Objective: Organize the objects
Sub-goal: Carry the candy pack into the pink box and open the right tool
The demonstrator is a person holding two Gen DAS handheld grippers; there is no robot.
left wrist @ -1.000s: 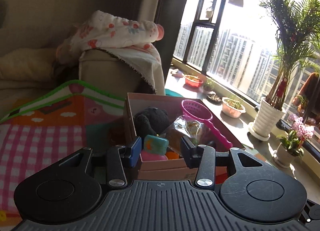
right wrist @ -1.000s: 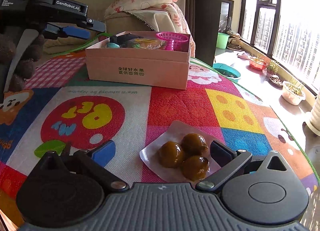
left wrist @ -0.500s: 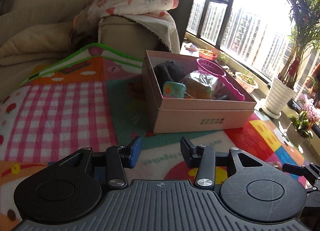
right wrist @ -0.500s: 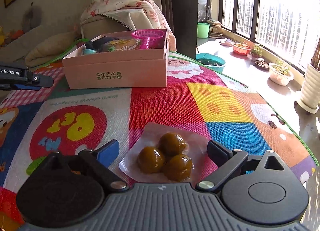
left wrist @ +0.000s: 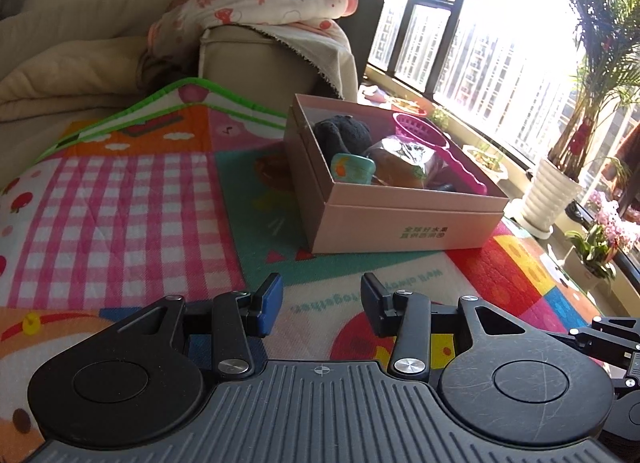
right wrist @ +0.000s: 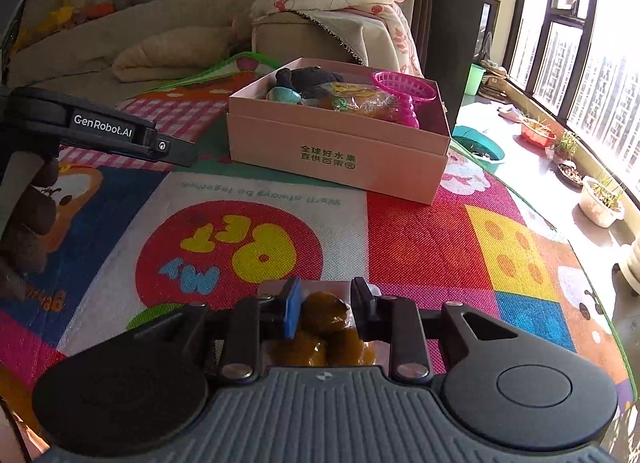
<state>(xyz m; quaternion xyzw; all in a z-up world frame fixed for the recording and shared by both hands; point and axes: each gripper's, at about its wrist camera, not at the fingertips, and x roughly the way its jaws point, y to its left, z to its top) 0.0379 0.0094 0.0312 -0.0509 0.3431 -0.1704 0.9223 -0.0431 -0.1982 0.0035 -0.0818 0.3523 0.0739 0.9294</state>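
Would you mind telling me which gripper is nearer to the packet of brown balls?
Right. The right gripper is closing around the packet of brown balls; the left gripper hovers empty over the play mat, off to the side.

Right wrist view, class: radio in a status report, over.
Right gripper closing on packet of brown balls. Left gripper open, empty. Pink box ahead on mat, path clear.

Colourful play mat [right wrist: 420,247] spread flat as carrying surface: pink gingham patch, red circle with yellow letters, yellow and blue squares, green border. Pink cardboard box [right wrist: 336,155] sits directly on mat, far side, open-topped. Mat's far edge rises against beige sofa [left wrist: 256,63].
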